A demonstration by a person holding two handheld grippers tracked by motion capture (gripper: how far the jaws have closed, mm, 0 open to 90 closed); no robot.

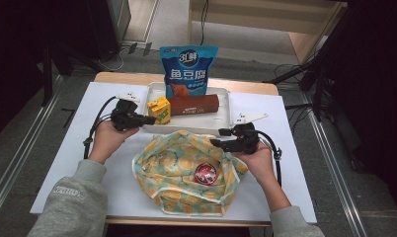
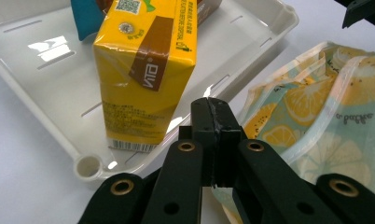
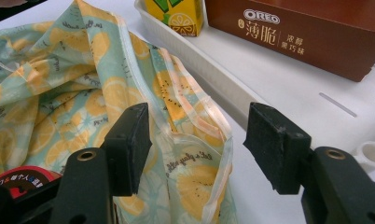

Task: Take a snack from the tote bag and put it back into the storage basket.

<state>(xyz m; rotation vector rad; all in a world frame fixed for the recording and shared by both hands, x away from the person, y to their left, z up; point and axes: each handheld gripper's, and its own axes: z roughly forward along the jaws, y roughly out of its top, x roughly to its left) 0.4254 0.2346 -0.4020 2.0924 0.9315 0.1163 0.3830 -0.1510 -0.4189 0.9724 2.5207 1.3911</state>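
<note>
A lemon-print cloth bag [image 1: 177,163] lies open on the white table with a red round tin [image 1: 205,173] inside. My left gripper [image 1: 149,120] is at the bag's far left rim, next to a yellow drink carton [image 1: 159,110] in the white tray [image 1: 221,121]. In the left gripper view its jaws [image 2: 213,116] are pressed together, with the carton [image 2: 139,79] just beyond and the bag [image 2: 316,116] on the right. I see nothing between the pads. My right gripper [image 1: 218,143] stands open, its jaws [image 3: 199,126] on either side of the bag's rim [image 3: 209,135] without pressing it.
The tray also holds a brown Oreo box [image 1: 194,104] and an upright blue snack pouch [image 1: 187,69]. Bare white table lies to the left and right of the bag. The table's front edge is close behind the bag.
</note>
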